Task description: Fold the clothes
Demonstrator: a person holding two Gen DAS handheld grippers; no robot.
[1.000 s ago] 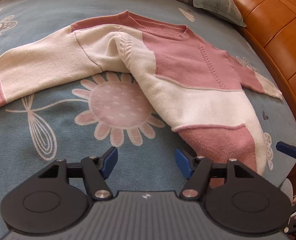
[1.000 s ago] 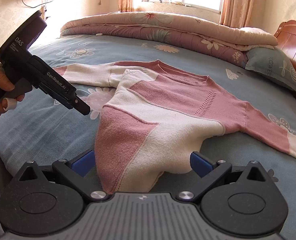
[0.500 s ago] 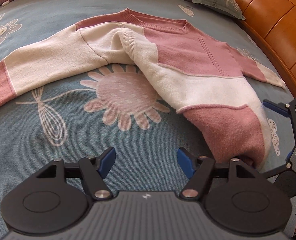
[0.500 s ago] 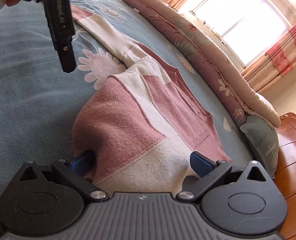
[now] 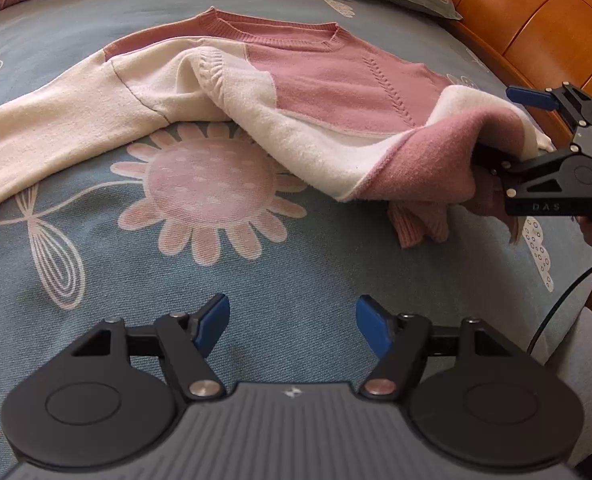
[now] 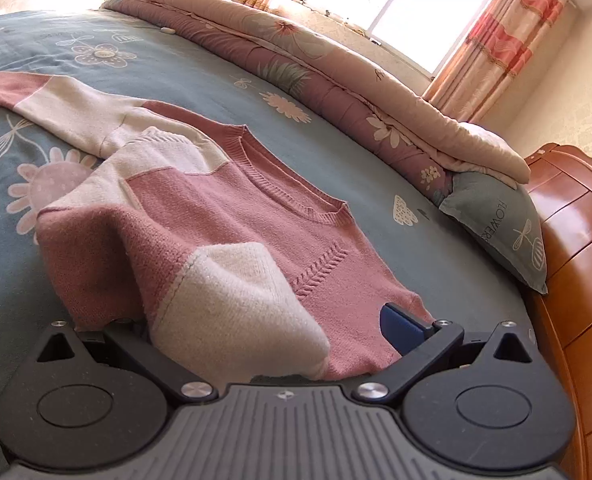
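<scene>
- The pink and cream knitted sweater lies spread on the blue flowered bed, its near hem lifted.
- The right tool, fingers spread wide, has that hem draped over them.
- The left tool hovers open above bare bedsheet, well apart from the sweater.

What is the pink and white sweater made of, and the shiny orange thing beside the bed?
The sweater looks like soft knitted yarn, maybe wool or acrylic: it has a fuzzy surface, a ribbed collar and a braided stitch line. The headboard looks like varnished wood: orange-brown panels with a glossy shine.
</scene>
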